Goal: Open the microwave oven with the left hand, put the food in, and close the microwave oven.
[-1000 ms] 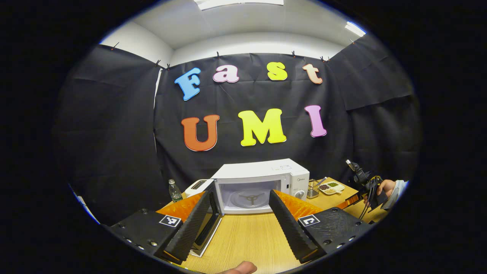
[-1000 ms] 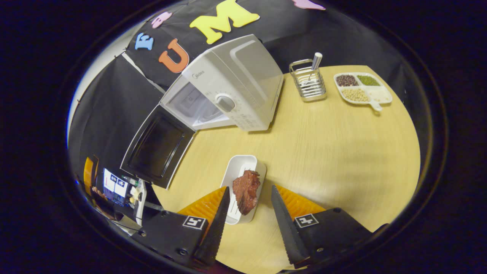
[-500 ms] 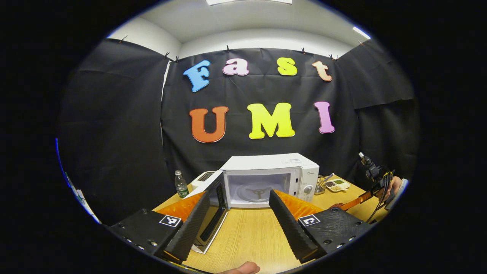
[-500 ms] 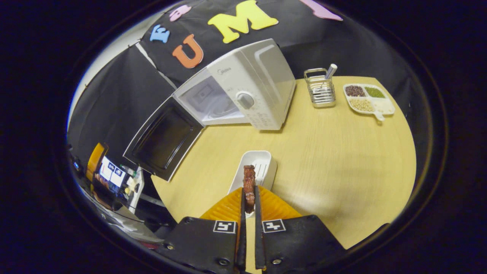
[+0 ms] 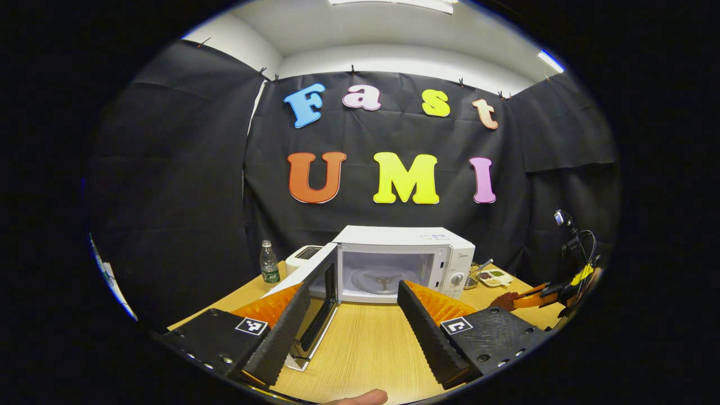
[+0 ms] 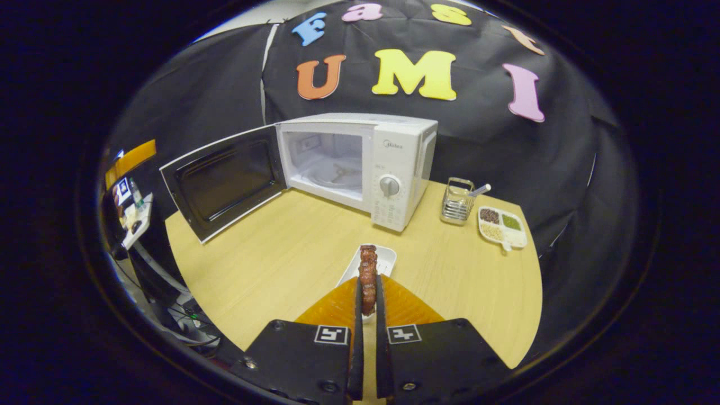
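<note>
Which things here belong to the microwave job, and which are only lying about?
Job: microwave, its open door, meat held in right gripper, white dish, left gripper.
Lying about: cutlery rack, bean tray, water bottle, toaster.

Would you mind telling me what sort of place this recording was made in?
Probably a staged kitchen booth for recording: a white microwave with its door open stands on a wooden table, black cloth hangs behind as wall, and a divided dish of beans sits nearby.

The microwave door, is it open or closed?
Open: the microwave door stands swung out leftward, exposing the empty cavity.
</note>
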